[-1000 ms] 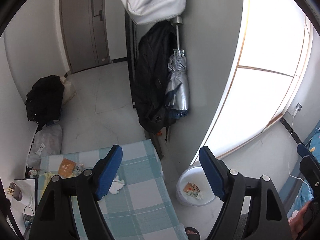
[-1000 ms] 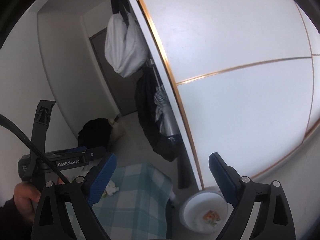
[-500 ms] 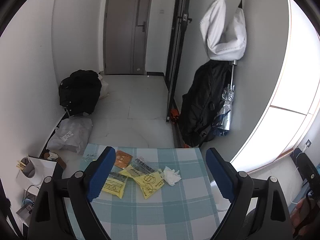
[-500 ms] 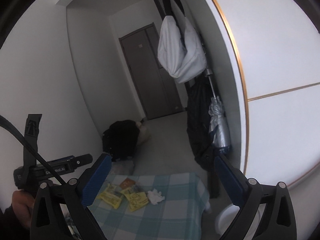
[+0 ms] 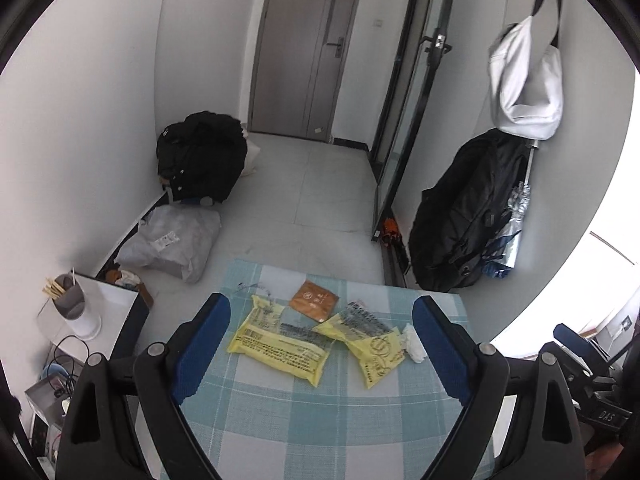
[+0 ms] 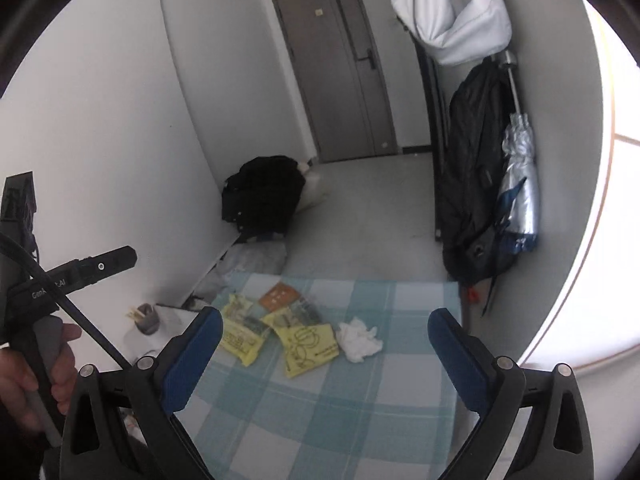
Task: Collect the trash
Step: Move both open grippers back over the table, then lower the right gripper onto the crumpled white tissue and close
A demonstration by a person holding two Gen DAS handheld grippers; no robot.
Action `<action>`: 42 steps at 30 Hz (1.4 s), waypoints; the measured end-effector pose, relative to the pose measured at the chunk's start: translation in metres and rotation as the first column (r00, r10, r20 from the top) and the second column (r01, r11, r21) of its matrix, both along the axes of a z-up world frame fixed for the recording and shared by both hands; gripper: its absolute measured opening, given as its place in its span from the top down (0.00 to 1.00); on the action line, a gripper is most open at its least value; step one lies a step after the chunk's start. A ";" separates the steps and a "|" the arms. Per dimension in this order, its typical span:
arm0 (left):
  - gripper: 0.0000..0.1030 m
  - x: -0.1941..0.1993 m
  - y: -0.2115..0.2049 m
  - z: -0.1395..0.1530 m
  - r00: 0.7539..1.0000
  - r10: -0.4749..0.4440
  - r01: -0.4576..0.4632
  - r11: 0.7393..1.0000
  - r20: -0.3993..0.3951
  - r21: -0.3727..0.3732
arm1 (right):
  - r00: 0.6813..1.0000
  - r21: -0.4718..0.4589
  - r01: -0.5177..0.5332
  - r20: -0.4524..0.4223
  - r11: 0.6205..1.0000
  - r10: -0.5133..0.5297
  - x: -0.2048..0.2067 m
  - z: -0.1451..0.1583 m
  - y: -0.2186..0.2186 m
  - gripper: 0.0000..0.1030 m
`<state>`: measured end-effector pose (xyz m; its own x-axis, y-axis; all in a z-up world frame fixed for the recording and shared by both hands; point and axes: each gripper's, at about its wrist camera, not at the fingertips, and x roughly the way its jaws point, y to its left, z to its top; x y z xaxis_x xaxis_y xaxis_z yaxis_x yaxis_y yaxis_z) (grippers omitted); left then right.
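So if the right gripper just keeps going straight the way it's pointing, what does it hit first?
Most likely the yellow wrapper lying on the checked tablecloth, with the crumpled tissue just beside it. The right gripper has its jaws wide open with nothing between them. Depth is hard to judge through the fisheye.

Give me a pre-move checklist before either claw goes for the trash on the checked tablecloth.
1. Left claw open and empty: ok.
2. Right claw open and empty: ok.
3. Crumpled tissue lies clear of the wrappers' top sides, reachable: ok.
4. Two yellow wrappers separate: not ok, they overlap.
5. Orange packet free of overlap: cannot tell.
6. Trash bin in view: not ok, neither view shows it.
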<state>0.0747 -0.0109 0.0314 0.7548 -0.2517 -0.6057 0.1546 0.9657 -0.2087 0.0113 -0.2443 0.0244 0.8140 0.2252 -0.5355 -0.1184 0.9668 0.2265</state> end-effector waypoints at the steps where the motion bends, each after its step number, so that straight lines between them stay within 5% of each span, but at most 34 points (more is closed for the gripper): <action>1: 0.12 0.002 0.003 -0.003 1.000 0.006 -0.006 1.000 -0.002 0.000 | 1.000 0.003 -0.002 -0.008 1.000 0.002 0.001 -0.001 0.002 0.00; 12: 0.12 0.037 0.034 -0.048 0.995 0.060 -0.061 0.998 -0.074 -0.019 | 0.986 -0.061 -0.092 -0.148 0.994 0.082 0.057 -0.044 0.018 0.00; 22: 0.12 0.066 0.064 -0.057 0.973 0.142 -0.162 0.982 -0.184 -0.096 | 0.921 -0.041 -0.225 -0.336 0.974 0.199 0.128 -0.093 0.009 0.00; 27: 0.12 0.073 0.059 -0.058 0.965 0.163 -0.185 0.978 -0.206 -0.093 | 0.910 -0.125 -0.304 -0.331 0.945 0.249 0.137 -0.115 0.015 0.02; 36: 0.12 0.082 0.044 -0.063 0.962 0.151 -0.169 0.984 -0.229 -0.062 | 0.884 -0.192 -0.375 -0.369 0.907 0.287 0.140 -0.143 0.018 0.25; 38: 0.12 0.082 0.043 -0.063 0.961 0.149 -0.167 0.984 -0.234 -0.062 | 0.883 -0.203 -0.374 -0.378 0.905 0.280 0.142 -0.146 0.017 0.40; 42: 0.12 0.082 0.039 -0.063 0.961 0.148 -0.166 0.984 -0.236 -0.059 | 0.875 -0.192 -0.384 -0.388 0.903 0.289 0.142 -0.148 0.017 0.48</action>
<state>0.1563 0.0283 -0.0316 0.6316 -0.1938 -0.7507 -0.0586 0.9536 -0.2954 0.1537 -0.2275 -0.1235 0.4676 0.2691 -0.8420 -0.4076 0.9108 0.0647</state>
